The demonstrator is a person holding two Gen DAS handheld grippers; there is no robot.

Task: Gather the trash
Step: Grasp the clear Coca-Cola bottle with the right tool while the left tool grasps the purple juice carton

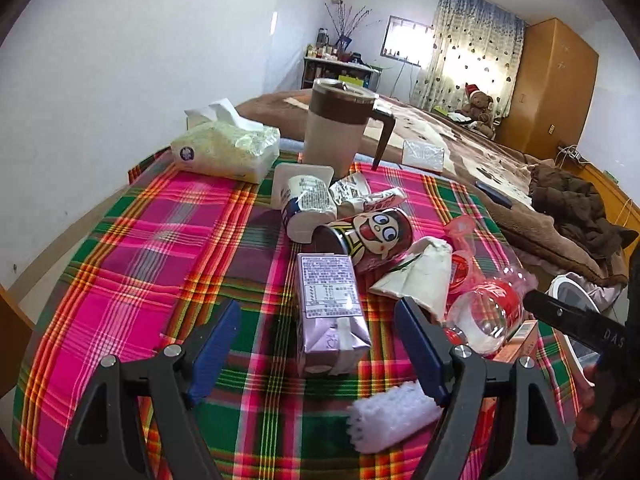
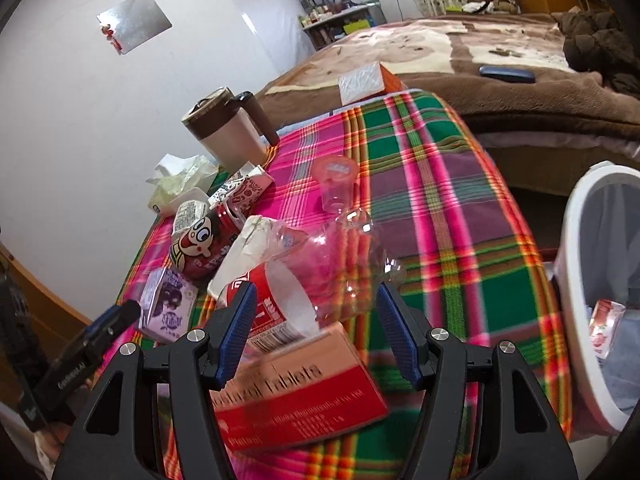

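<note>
With your left hand-held gripper point(image 1: 316, 336) gaping around the purple drink carton point(image 1: 330, 312) lying on the tabletop point(image 1: 140, 240), close squarely on its flat sides, while your right hand-held gripper point(image 2: 314, 316), also spread wide and empty, straddles the clear plastic bottle point(image 2: 320, 276) above the red tablet box point(image 2: 292, 392)

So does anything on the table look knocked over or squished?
Yes. The red cartoon can lies on its side among the trash, the clear bottle beside it is crushed flat, and the purple carton lies flat too. The mug stands upright.

Right gripper point(image 2: 316, 316) (fingers spread) hovers over tablet box point(image 2: 296, 392).
</note>
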